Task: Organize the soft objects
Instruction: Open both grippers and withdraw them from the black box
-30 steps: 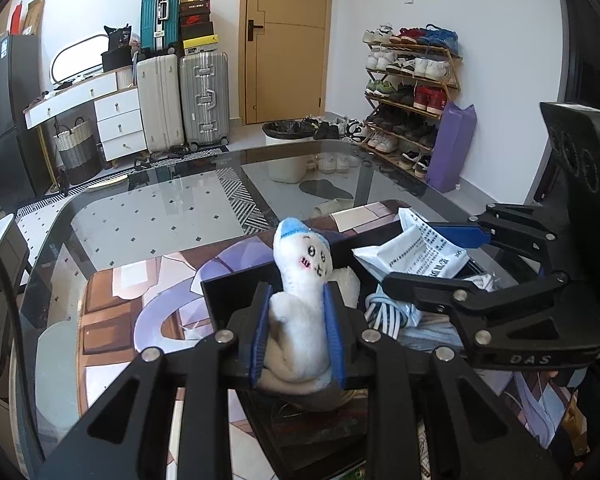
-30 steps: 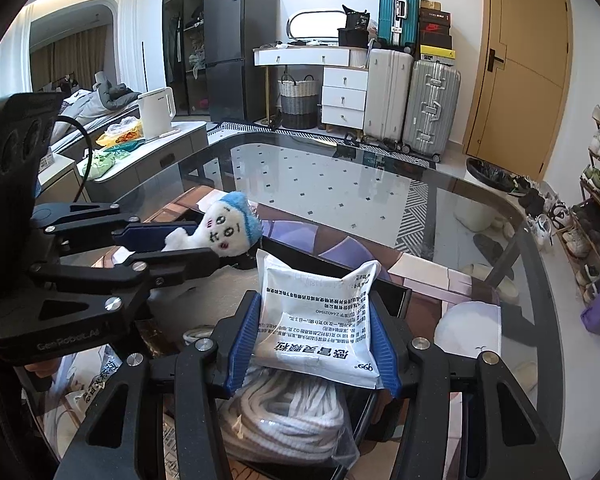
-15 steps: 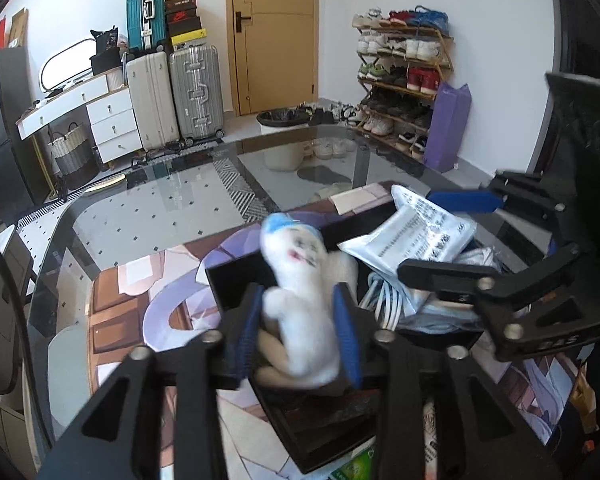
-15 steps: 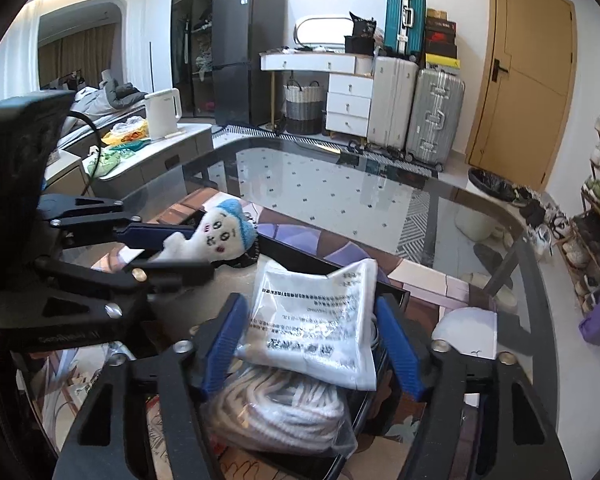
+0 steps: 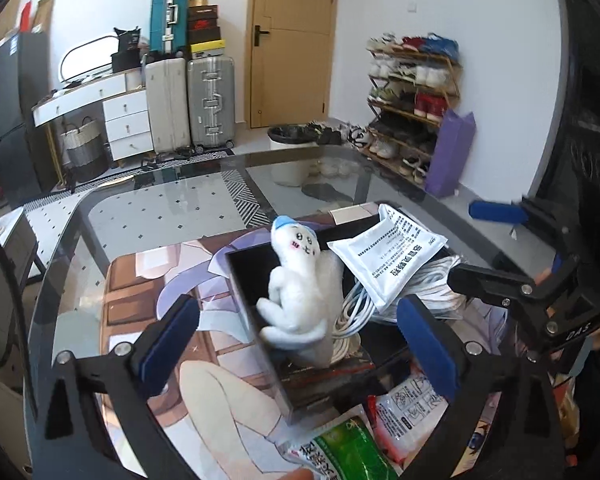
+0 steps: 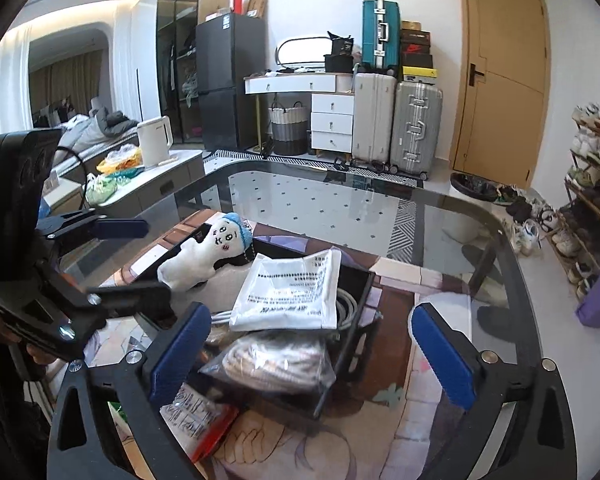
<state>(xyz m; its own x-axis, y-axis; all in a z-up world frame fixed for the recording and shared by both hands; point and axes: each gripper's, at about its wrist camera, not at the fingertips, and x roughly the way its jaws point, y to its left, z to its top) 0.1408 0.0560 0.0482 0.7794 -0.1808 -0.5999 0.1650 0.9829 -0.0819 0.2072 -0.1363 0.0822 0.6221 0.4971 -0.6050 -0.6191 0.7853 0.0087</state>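
A white plush toy with a blue cap (image 5: 300, 288) leans in the black box (image 5: 244, 280) on the glass table; it also shows in the right wrist view (image 6: 204, 256). A white printed pouch (image 5: 392, 252) lies in the box on coiled white cable (image 5: 352, 312); it shows in the right wrist view (image 6: 292, 292) above a bagged coil of rope (image 6: 272, 360). My left gripper (image 5: 296, 344) is open and empty, just behind the plush. My right gripper (image 6: 312, 352) is open and empty, behind the pouch.
A green packet (image 5: 348, 456) and a red-and-white packet (image 5: 412, 412) lie on the printed mat (image 5: 140, 280) near the box's front. The glass table edge (image 6: 512, 248) curves at the right. Suitcases (image 6: 396, 120) and a shoe rack (image 5: 412, 96) stand beyond.
Both grippers have opened and pulled back. The left let go of the plush toy and the right let go of the white pouch; both now rest in the box.
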